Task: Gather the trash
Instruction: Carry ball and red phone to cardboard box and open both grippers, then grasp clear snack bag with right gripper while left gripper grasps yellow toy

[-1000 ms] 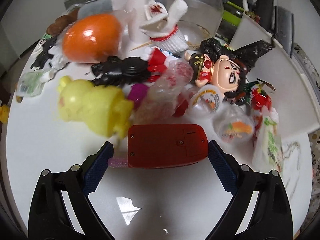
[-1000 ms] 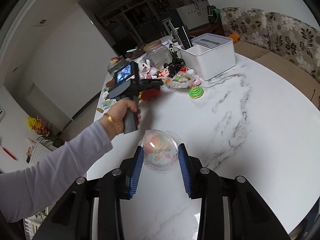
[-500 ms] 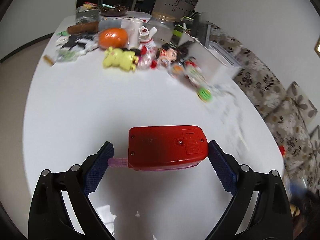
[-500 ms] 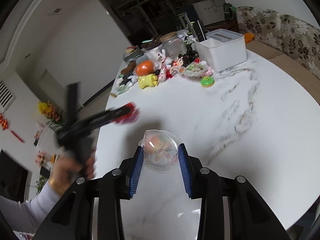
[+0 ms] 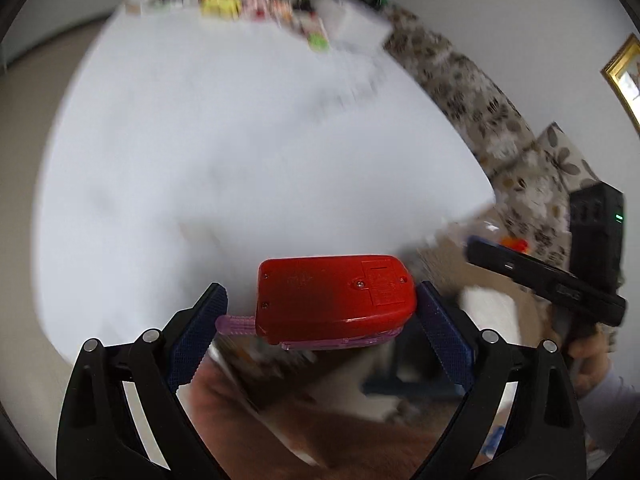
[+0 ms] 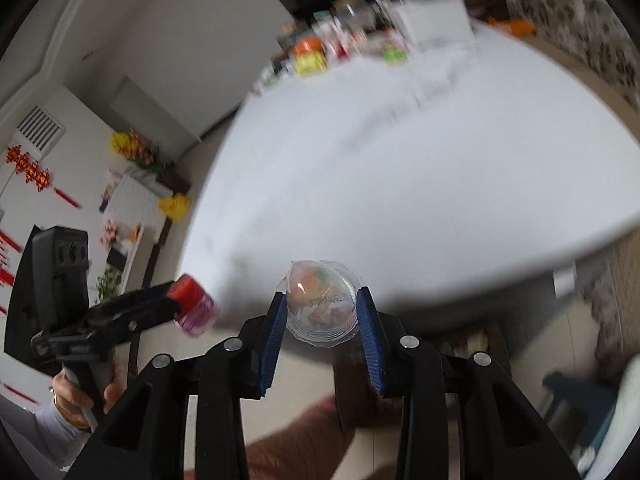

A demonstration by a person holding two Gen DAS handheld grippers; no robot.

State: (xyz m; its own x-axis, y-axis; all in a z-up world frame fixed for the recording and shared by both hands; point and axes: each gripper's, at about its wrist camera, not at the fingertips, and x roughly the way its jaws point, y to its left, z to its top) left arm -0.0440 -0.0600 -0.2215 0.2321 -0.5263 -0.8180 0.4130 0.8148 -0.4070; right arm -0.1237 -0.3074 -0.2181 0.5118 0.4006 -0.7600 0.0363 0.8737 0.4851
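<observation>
You see two handheld grippers: the left gripper (image 5: 320,320) and the right gripper (image 6: 322,308), each with two blue-padded fingers. One red toy phone (image 5: 334,294) sits in the left one. One clear plastic capsule (image 6: 322,306) sits in the right one. There is one white table (image 5: 240,152). At its far end lies one blurred pile of toys (image 6: 340,50), too smeared to count, beside one white bin (image 6: 434,20). One flowered sofa (image 5: 500,120) runs alongside.
</observation>
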